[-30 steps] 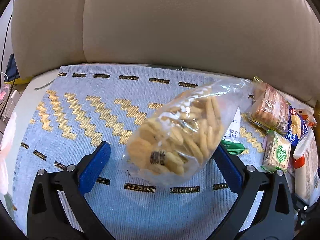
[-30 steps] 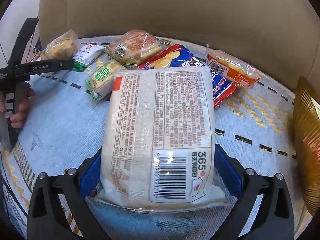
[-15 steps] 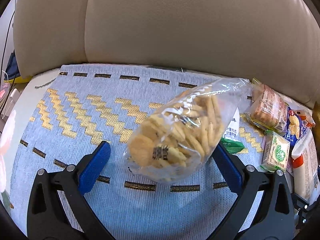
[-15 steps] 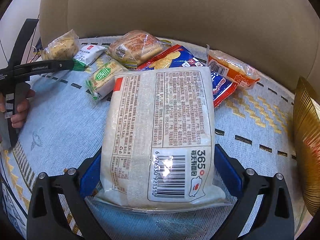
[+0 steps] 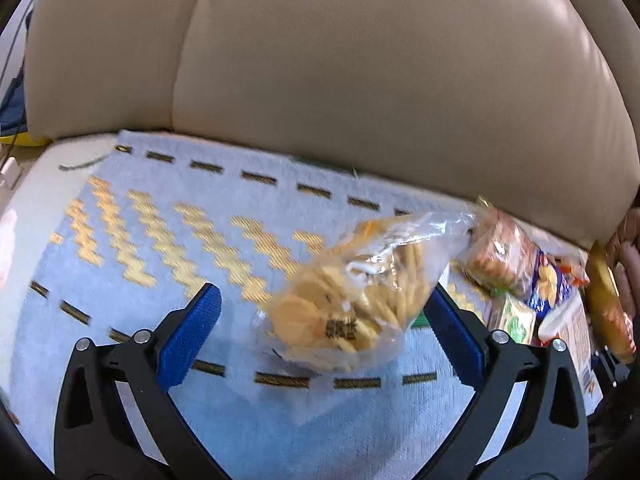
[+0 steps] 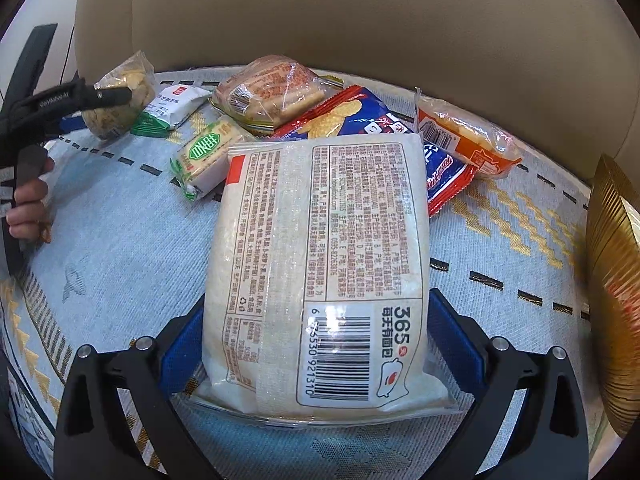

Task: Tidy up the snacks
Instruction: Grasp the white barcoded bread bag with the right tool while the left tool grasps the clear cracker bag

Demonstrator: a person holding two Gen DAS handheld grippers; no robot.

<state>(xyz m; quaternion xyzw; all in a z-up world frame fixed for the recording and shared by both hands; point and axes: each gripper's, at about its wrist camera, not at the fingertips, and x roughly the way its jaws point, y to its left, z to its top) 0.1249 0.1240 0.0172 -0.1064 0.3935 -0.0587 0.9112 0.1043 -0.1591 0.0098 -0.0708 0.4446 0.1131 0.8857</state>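
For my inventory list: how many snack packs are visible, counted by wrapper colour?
Clear wrapper: 3
White wrapper: 2
Green and white wrapper: 1
Blue and red wrapper: 1
Total: 7

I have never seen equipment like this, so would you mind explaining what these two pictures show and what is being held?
There is no robot here: a person holds a hand-operated two-finger gripper in each hand, and each carries a wide-angle camera looking forward along its blue-padded fingers.

One picture comes from the left gripper. Its jaws stand wide apart around a clear bag of round biscuits; whether they grip it is unclear, and this picture is blurred.

The other comes from the right gripper, whose jaws flank a large white bread packet with a barcode; the pads sit at its edges, so a firm grip cannot be confirmed. At far left you see the other gripper and the person's hand.

Everything lies on a light blue cloth with gold zigzags on a beige sofa, with more snack packets behind.
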